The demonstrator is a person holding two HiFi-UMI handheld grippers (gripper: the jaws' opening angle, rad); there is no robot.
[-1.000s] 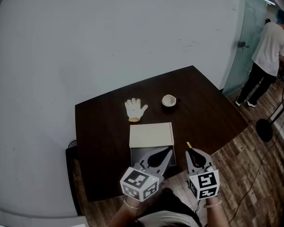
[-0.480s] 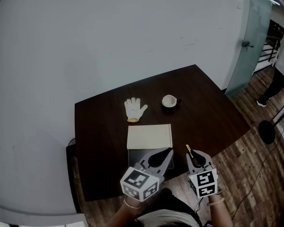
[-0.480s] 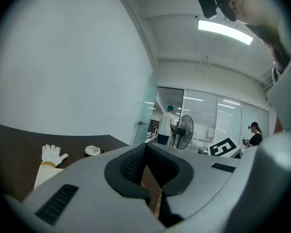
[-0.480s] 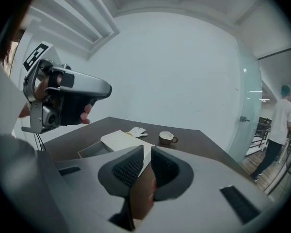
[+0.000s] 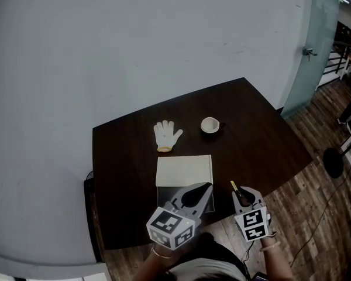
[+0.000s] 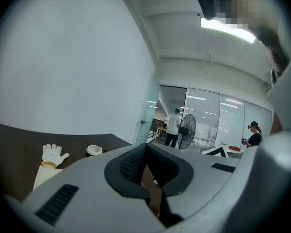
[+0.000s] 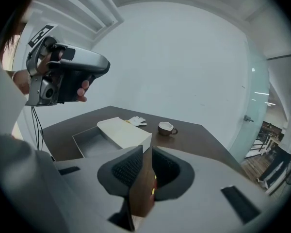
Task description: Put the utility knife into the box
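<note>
Dark table: the open box is sat at the middle of the near edge. Its grey tray is nearest that edge, and its cream lid is laid back on the far side.

Left tool: held over the tray, jaws closed together at the tips, nothing seen between them.

Right tool: held at the near edge, just right of the box, clenched on the utility knife. The knife is therefore not in the box yet; it is carried in the air beside it.

Key relation: the tray opening lies to the left of the right tool and slightly ahead, close by. The knife's long axis runs along the jaws, with the yellow tip pointed toward the far edge and angled a little left. Judged from this, a short leftward shift and a lowering are needed. The right tool is the only one loaded, and the left tool is sat over the drop zone, so a clash is possible.

White glove and cup: toward the far edge, well apart from the box, not involved.
</note>
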